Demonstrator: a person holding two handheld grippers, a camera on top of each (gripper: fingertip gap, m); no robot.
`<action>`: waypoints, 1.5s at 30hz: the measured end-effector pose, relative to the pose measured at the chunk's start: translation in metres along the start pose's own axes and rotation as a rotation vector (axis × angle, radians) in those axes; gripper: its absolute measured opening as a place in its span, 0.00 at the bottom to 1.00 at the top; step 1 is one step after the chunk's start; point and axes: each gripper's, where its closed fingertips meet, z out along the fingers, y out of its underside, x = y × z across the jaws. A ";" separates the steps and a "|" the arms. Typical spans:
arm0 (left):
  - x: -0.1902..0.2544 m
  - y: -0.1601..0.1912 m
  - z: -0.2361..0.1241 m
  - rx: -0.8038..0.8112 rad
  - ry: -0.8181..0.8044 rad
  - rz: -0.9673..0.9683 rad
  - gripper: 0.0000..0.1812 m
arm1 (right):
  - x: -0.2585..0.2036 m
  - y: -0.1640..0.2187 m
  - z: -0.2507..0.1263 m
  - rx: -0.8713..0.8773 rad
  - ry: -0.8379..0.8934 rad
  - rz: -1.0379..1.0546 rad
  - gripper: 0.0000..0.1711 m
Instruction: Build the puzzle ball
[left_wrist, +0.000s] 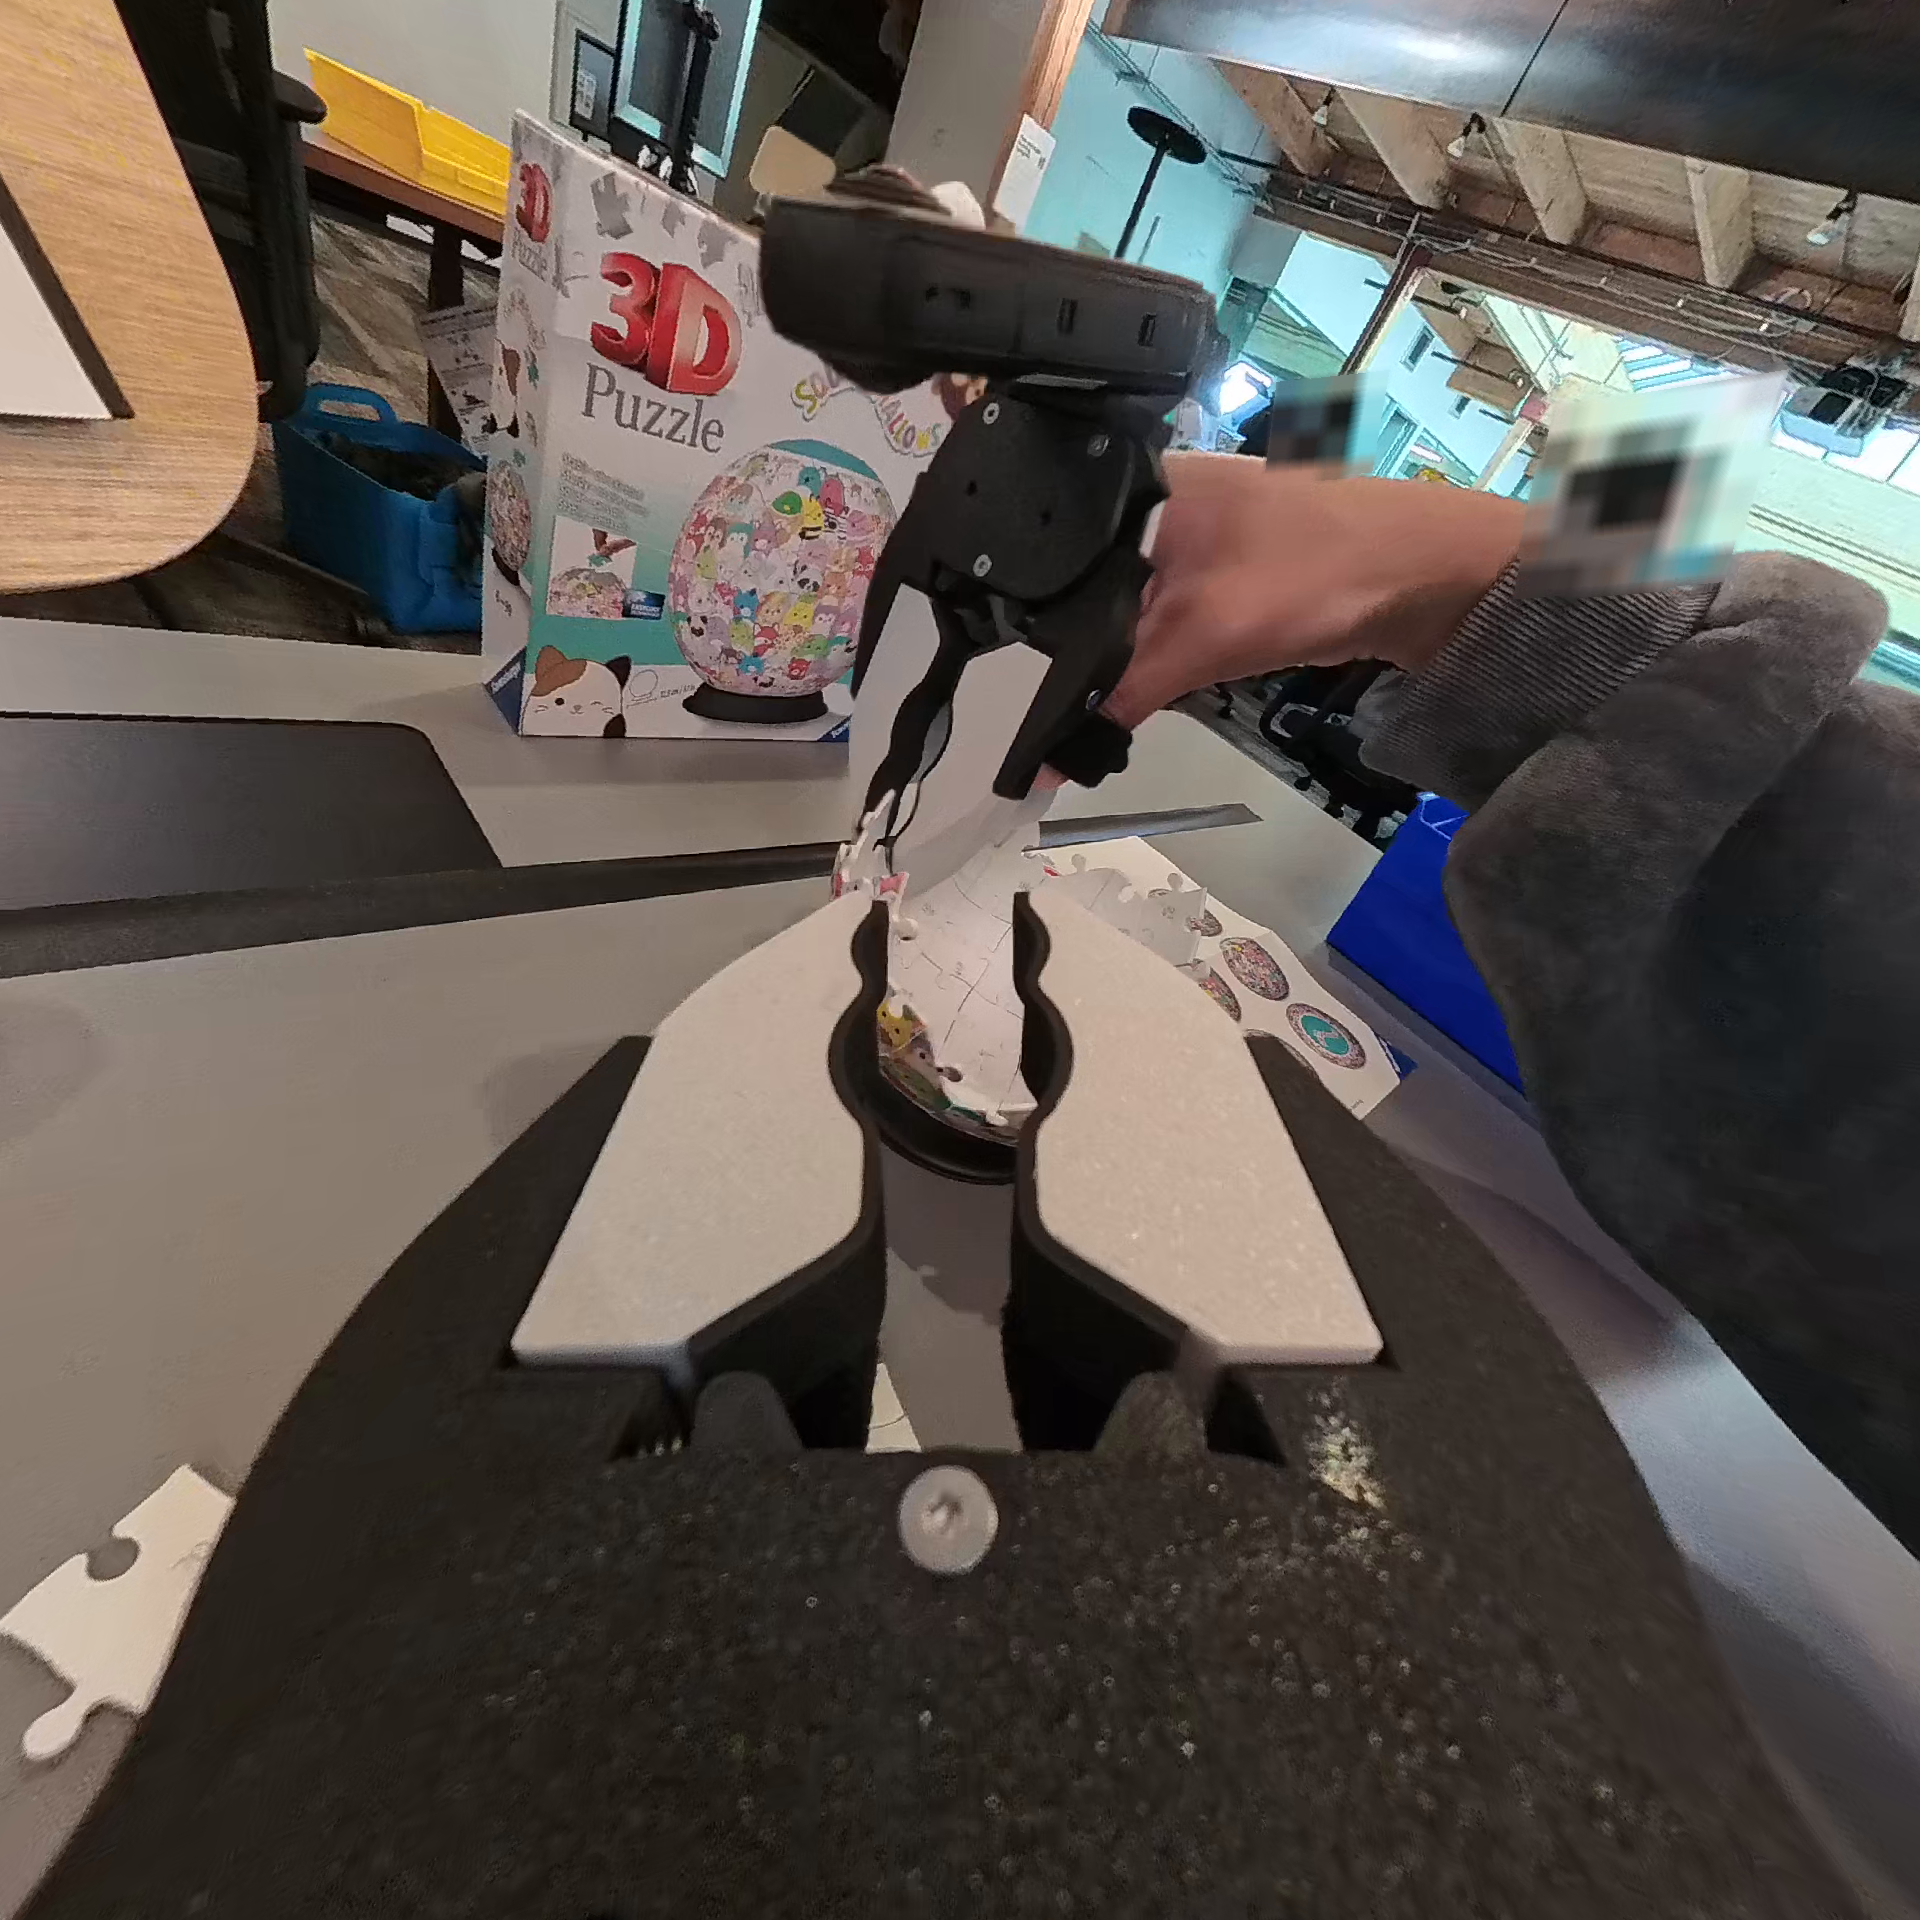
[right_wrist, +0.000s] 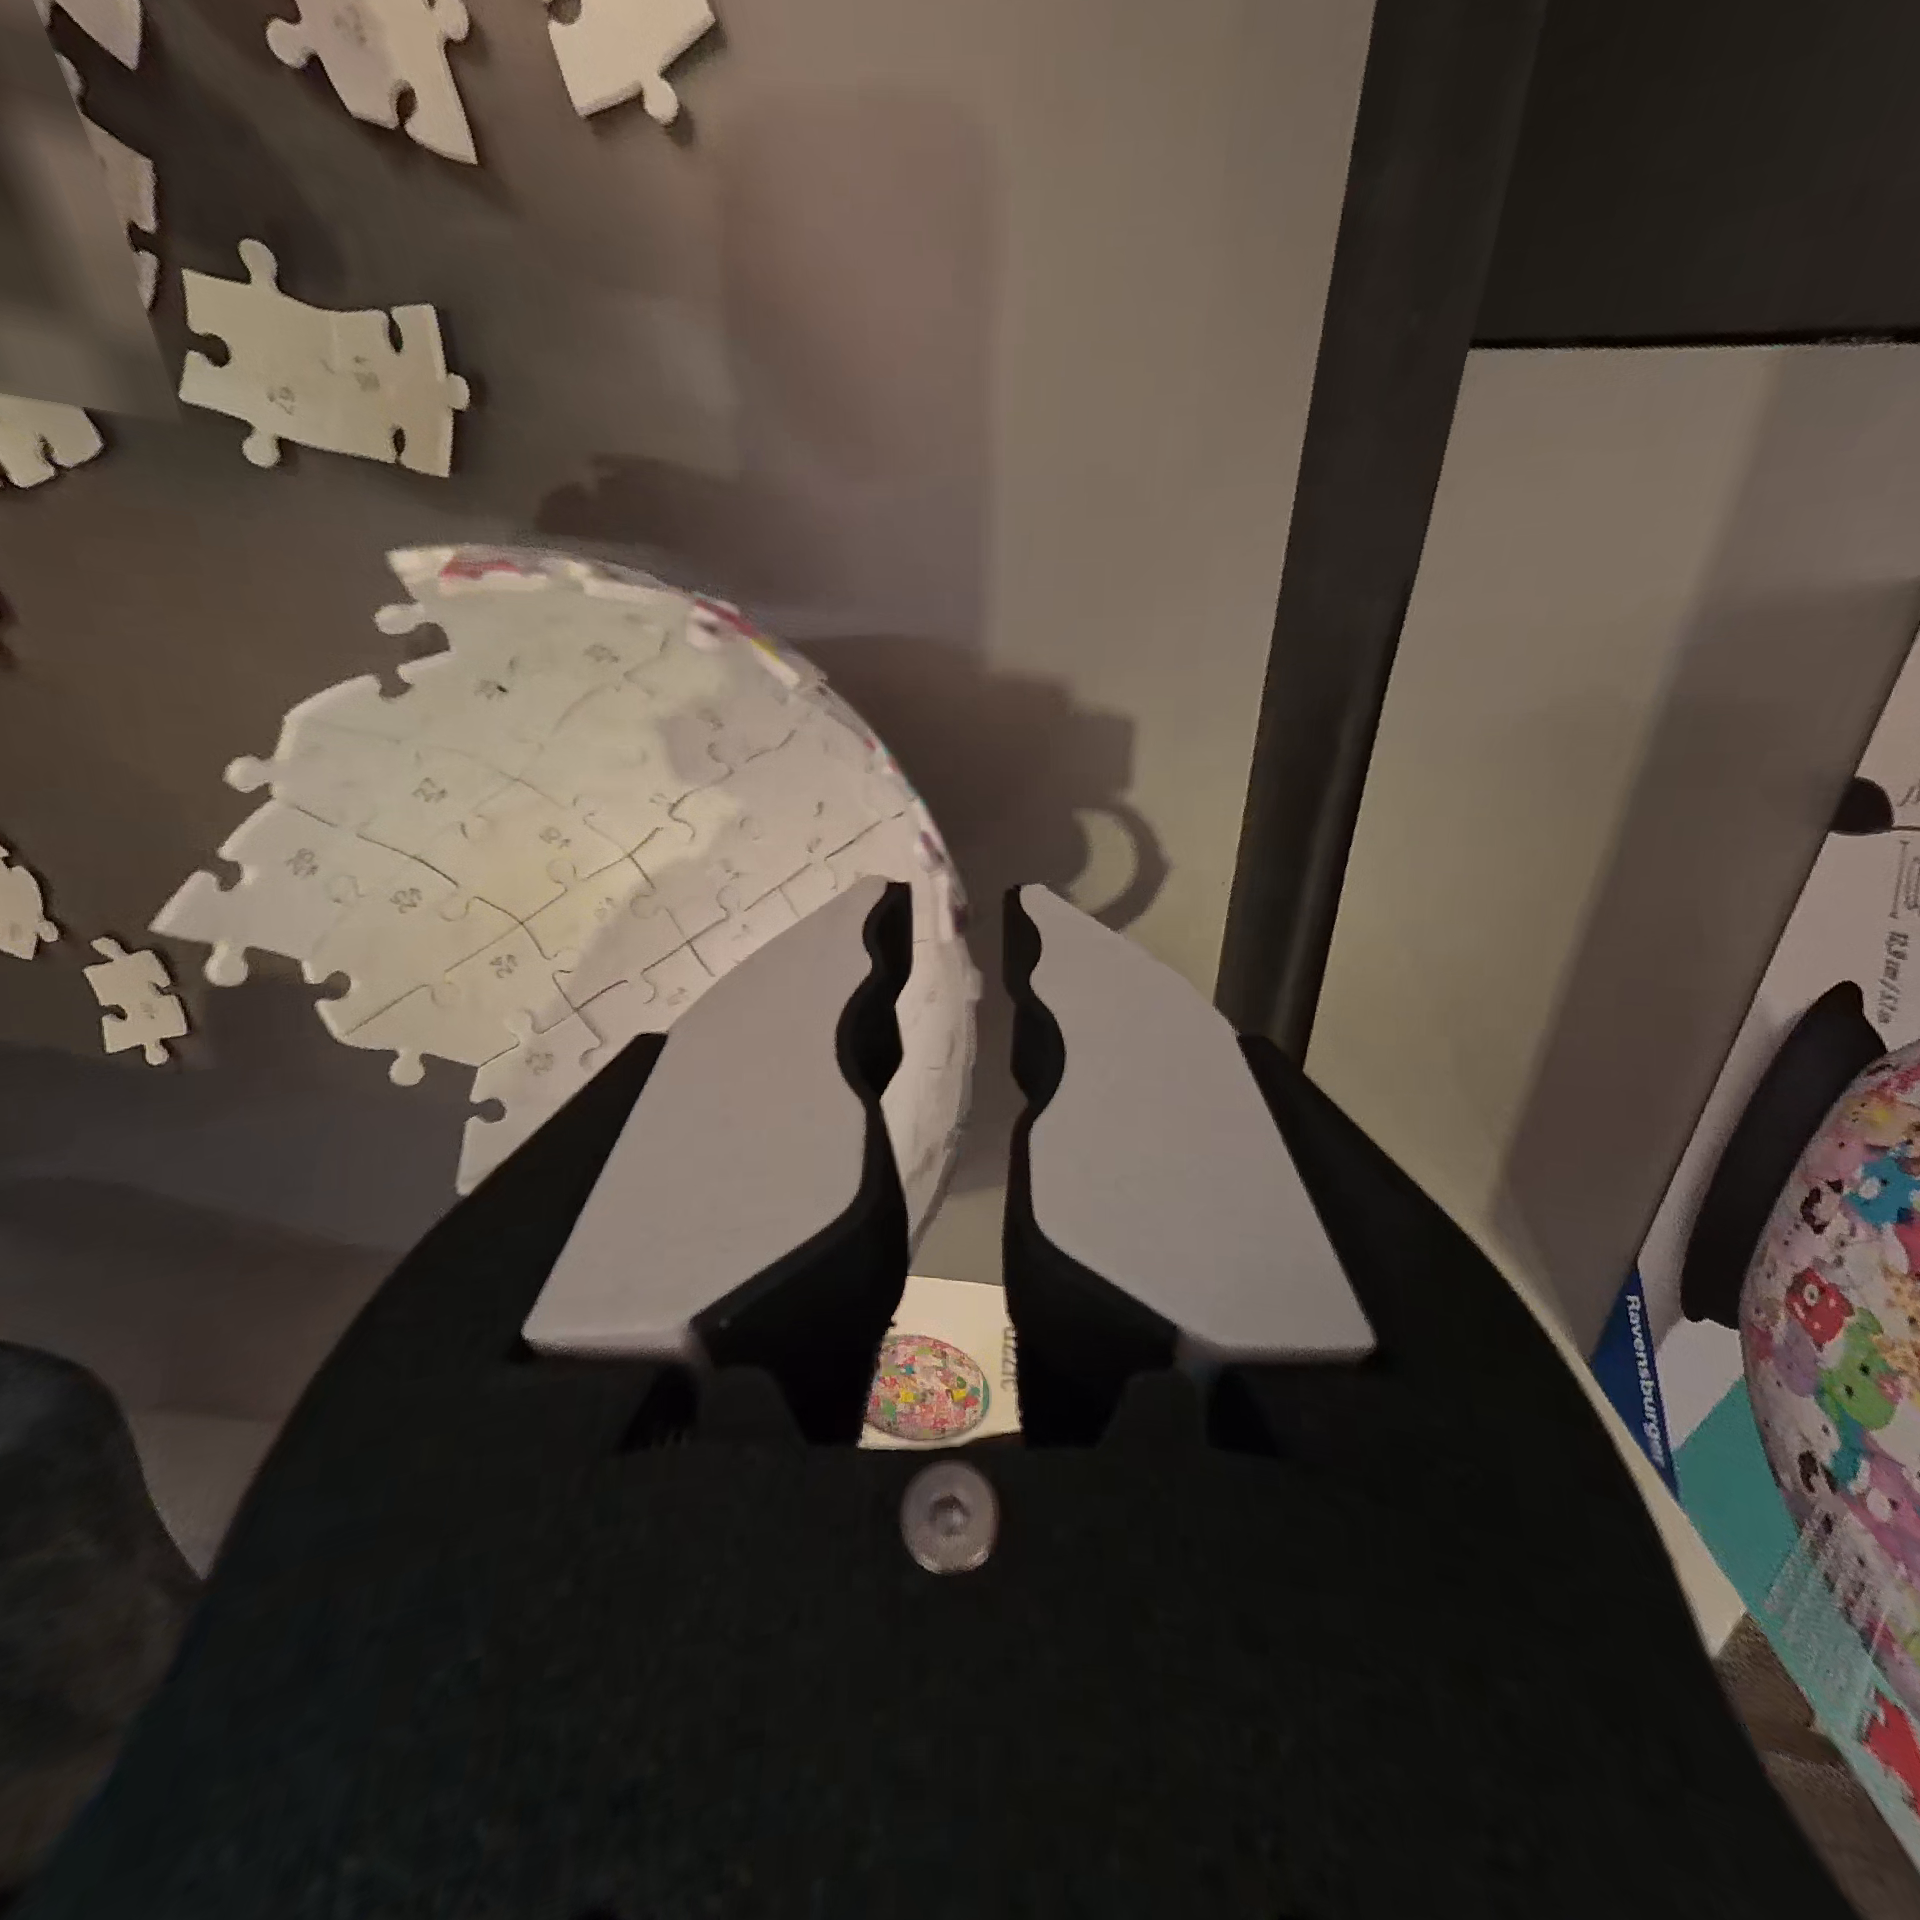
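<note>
The puzzle ball (right_wrist: 540, 831) is a part-built half shell, white and numbered inside, with a colourful outside. In the left wrist view the ball (left_wrist: 951, 997) sits on a black stand (left_wrist: 935, 1153) just beyond my left gripper (left_wrist: 948, 914). The left gripper is open with a narrow gap, empty, and not touching the ball. My right gripper (right_wrist: 956, 904) is open and comes down from above, held by a hand. It straddles the shell's upper rim, one finger outside and one inside, as the left wrist view (left_wrist: 956, 805) shows.
The puzzle box (left_wrist: 665, 468) stands behind the ball and shows at the right in the right wrist view (right_wrist: 1818, 1143). Several loose white pieces (right_wrist: 322, 384) lie face down on the table. A printed sheet (left_wrist: 1299, 1018) lies beside the ball. A blue bin (left_wrist: 1403, 935) is at the right. My hands' fingertips stand some 15 cm from each other.
</note>
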 end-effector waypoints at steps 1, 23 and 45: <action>0.000 0.000 0.000 0.000 0.000 0.000 0.12 | 0.001 0.001 0.001 -0.012 -0.001 -0.003 0.10; 0.002 0.002 0.002 -0.007 0.008 0.003 0.12 | 0.000 0.005 0.005 -0.078 -0.125 -0.040 0.02; 0.000 0.004 0.002 -0.013 0.005 -0.005 0.12 | -0.002 0.012 -0.065 0.181 0.254 0.124 0.12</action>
